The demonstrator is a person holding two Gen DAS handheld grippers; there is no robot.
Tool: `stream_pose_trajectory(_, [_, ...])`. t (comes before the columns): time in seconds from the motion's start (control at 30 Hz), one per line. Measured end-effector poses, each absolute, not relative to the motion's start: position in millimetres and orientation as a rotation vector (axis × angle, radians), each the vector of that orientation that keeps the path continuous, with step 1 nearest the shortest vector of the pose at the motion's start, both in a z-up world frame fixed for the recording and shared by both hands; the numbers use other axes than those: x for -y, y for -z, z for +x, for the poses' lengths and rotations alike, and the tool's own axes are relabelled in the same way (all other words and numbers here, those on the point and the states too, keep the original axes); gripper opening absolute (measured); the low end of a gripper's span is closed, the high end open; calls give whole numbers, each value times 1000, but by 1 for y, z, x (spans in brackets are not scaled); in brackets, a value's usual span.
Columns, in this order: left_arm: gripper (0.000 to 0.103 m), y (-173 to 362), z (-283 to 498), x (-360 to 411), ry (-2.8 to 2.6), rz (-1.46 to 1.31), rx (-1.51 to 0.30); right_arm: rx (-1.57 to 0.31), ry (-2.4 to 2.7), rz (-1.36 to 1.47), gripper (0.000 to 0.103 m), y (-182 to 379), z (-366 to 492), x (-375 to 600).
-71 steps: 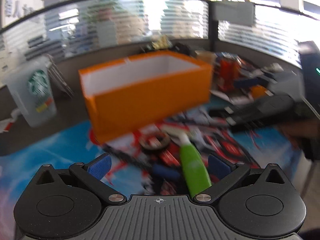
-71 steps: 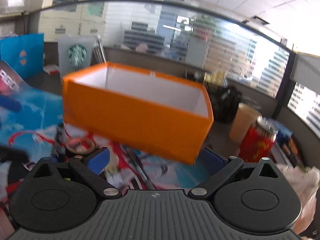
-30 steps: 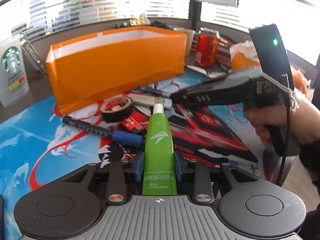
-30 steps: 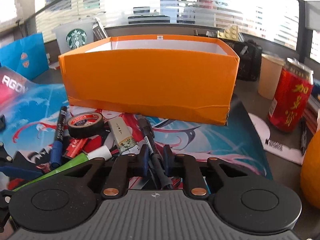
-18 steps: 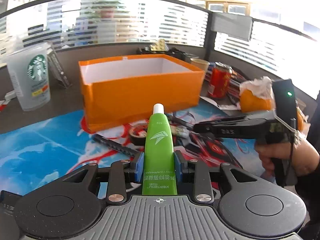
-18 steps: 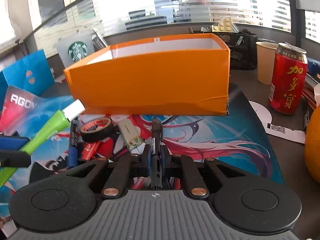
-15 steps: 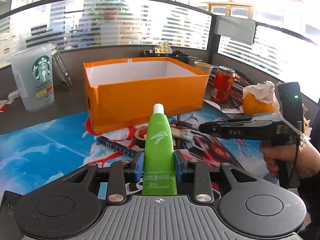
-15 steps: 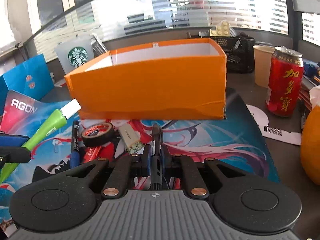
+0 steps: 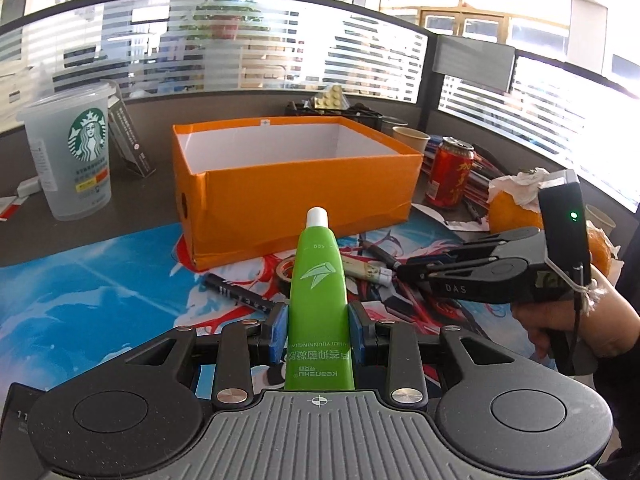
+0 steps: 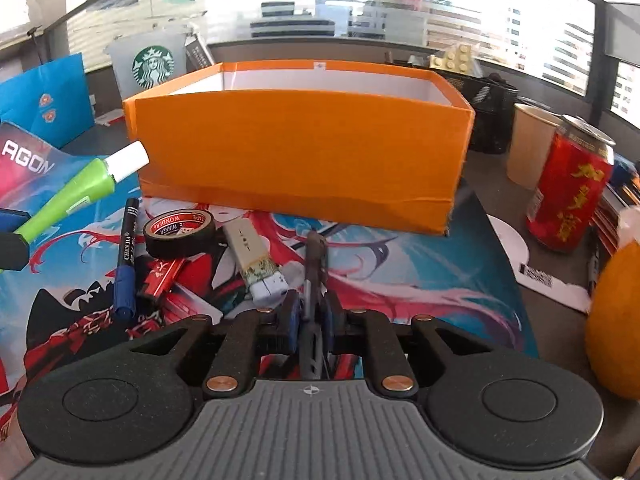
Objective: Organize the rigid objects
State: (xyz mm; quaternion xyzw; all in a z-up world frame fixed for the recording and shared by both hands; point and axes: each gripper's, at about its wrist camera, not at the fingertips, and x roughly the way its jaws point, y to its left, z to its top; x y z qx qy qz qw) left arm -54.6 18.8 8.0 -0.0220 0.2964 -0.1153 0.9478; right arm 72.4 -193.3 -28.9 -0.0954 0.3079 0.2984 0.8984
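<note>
A green tube (image 9: 318, 280) with a white cap points at the open orange box (image 9: 296, 196), and my left gripper (image 9: 318, 332) is shut on its lower body, above the printed mat. In the right wrist view the tube (image 10: 76, 196) hangs at the left, short of the box (image 10: 296, 152). A black pen (image 10: 314, 264) lies between the pads of my right gripper (image 10: 308, 320), pointing at the box. Those jaws are opening slightly, and the pads still touch the pen. From the left wrist view, the right gripper (image 9: 404, 270) sits low over the mat, in a person's hand.
On the mat before the box lie a black tape roll (image 10: 180, 232), a blue-capped marker (image 10: 126, 256), a white stick (image 10: 256, 264) and a red item (image 10: 164, 276). A Starbucks cup (image 9: 68, 152) stands left, with a red can (image 10: 568, 192), a paper cup (image 10: 532, 140) and an orange (image 10: 616, 320) right.
Both grippers were open earlier; the left has closed on the green tube and lifted it off the mat, backing away. The right has closed on the black pen and stayed low.
</note>
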Motion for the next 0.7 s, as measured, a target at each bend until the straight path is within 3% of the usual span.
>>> stream_pose_trajectory(0.37, [30,-13,-51,-29,228,-55,-594,-618,-634,-213,9,30,84,181])
stream_pose_trajectory(0.7, [30,-38,-43,-25,248,-41,-538,-514,-651,-189,9,-13,68,187])
